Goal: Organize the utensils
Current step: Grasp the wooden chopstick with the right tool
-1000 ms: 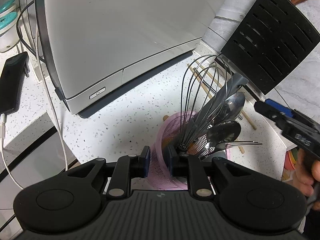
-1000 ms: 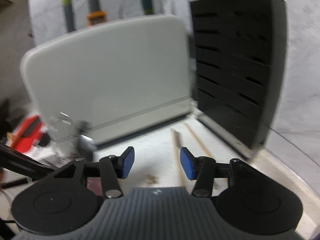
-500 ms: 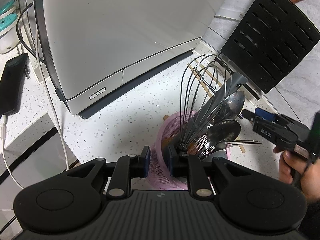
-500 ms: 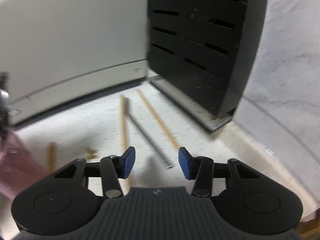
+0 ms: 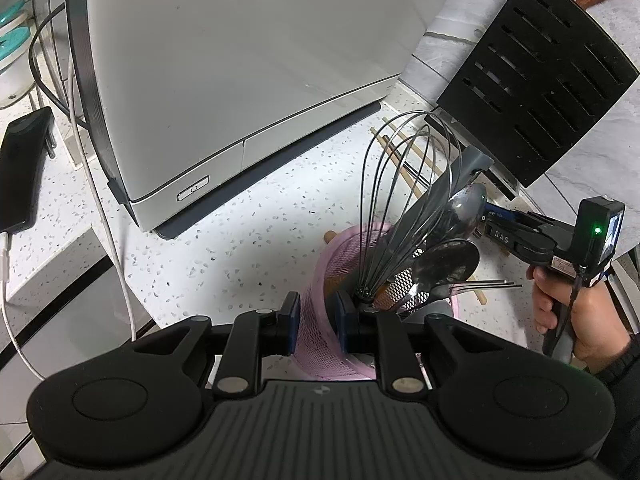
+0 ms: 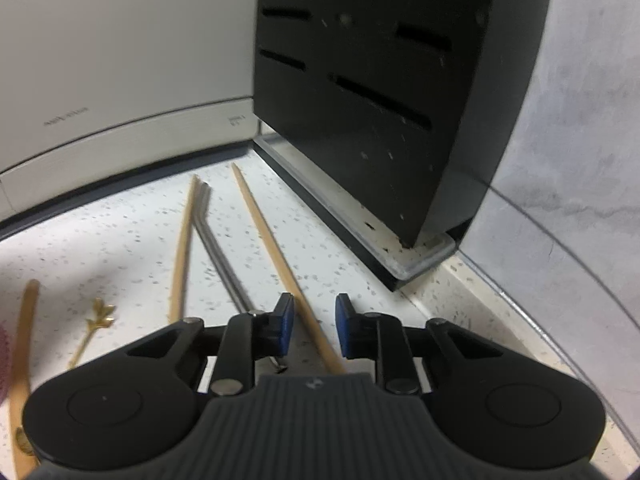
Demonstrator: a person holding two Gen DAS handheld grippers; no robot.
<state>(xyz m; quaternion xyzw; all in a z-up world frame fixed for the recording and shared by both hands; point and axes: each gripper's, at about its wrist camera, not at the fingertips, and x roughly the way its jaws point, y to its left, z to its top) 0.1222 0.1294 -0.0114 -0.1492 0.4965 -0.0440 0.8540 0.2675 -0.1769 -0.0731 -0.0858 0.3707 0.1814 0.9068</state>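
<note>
Right wrist view: right gripper [image 6: 314, 330], jaws just narrowing but not yet pinching, straddles the near end of a slim pale wooden chopstick [image 6: 276, 256] on the speckled white counter [image 6: 120, 248], long axis running from lower centre toward upper left.

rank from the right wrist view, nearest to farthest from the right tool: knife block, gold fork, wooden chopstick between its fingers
1. wooden chopstick, between the right tool fingers
2. gold fork, left on the counter
3. knife block, upright at the back right
</note>
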